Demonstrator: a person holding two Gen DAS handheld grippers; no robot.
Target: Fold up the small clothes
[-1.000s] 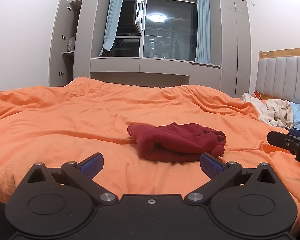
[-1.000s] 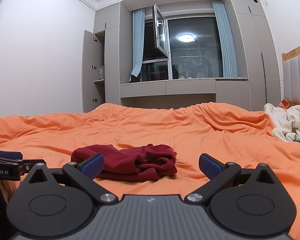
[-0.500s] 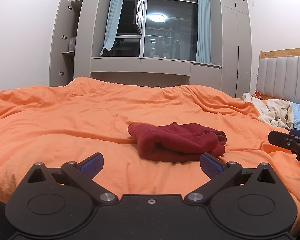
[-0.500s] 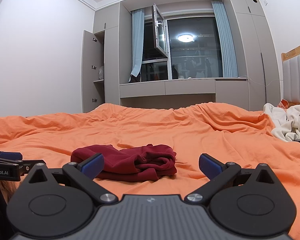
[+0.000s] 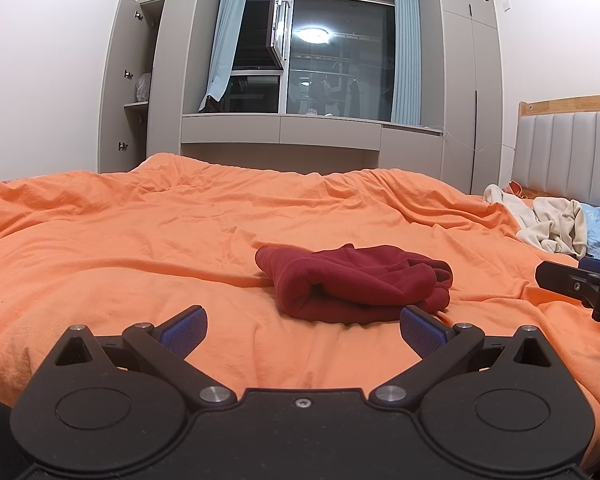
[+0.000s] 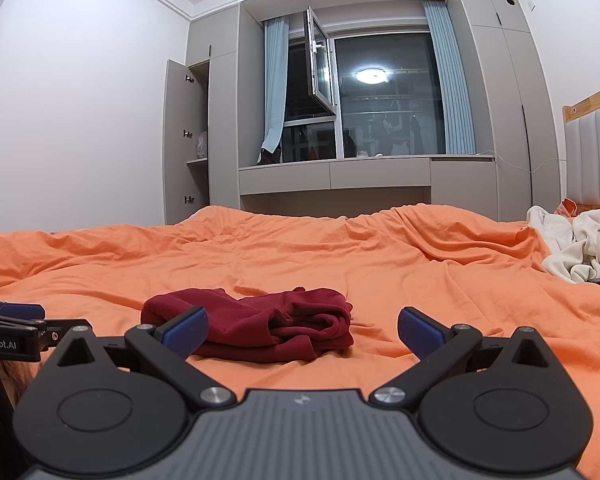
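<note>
A dark red knitted garment [image 5: 354, 286], bundled into a loosely folded heap, lies near the middle of a bed covered by a rumpled orange duvet [image 5: 140, 248]. The left tool [image 5: 302, 330] hangs low over the duvet just short of the garment, its blue-padded fingers [image 5: 182, 326] spread wide with nothing between them; the right-hand pad stands close to the heap's near edge, though whether it touches cannot be told. The right tool [image 6: 302, 330] is likewise released, jaws wide apart and empty, with the red heap [image 6: 256, 324] lying ahead and toward its left finger. In the right wrist view the left tool shows at the left edge [image 6: 16, 330], and white lettering on its black side reads "nRobot.AI", the start cut off by the frame. No other writing can be read. A pile of cream and pale blue clothes [image 5: 556, 226] lies at the right side of the bed by a grey padded headboard with a wooden top rail [image 5: 564, 140]. Beyond the bed stand grey built-in cupboards [image 5: 460, 92] around a dark window [image 5: 340, 56] with light blue curtains [image 5: 224, 40], one sash swung open and a ceiling lamp reflected in the glass.
</note>
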